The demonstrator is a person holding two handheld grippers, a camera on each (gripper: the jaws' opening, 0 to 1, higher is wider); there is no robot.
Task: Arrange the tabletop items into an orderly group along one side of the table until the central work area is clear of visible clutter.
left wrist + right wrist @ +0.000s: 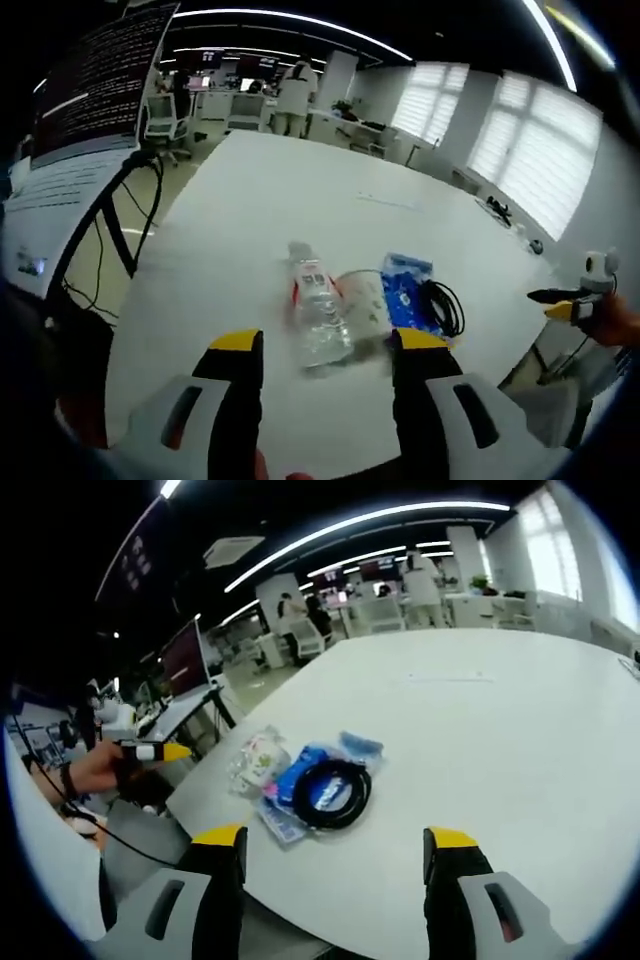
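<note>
the clear plastic bottle [318,312] lies on its side on the white table [300,190], close to the near edge and just ahead of the left gripper [325,345], whose jaws stand apart and hold nothing. just beside the bottle lie a small clear packet [362,292] and a blue packet [405,290] with a coiled black cable [440,305] resting on it, so the items already sit in a loose cluster by one side. in the right gripper view the same blue packet [310,785] and cable [330,792] lie near the table's edge, ahead of the right gripper [335,845], also spread wide and empty. the step in hand looks like taking the bottle; a round bottle on its side is likely to roll, so the jaws should close across its middle, square to its length, and set it down parallel to the packets. the cable sits loose and could slide off if the blue packet is nudged. a monitor [100,80] on a stand rises off the table's left side, and far desks and chairs stand well apart. the rest of the tabletop looks mostly bare.
</note>
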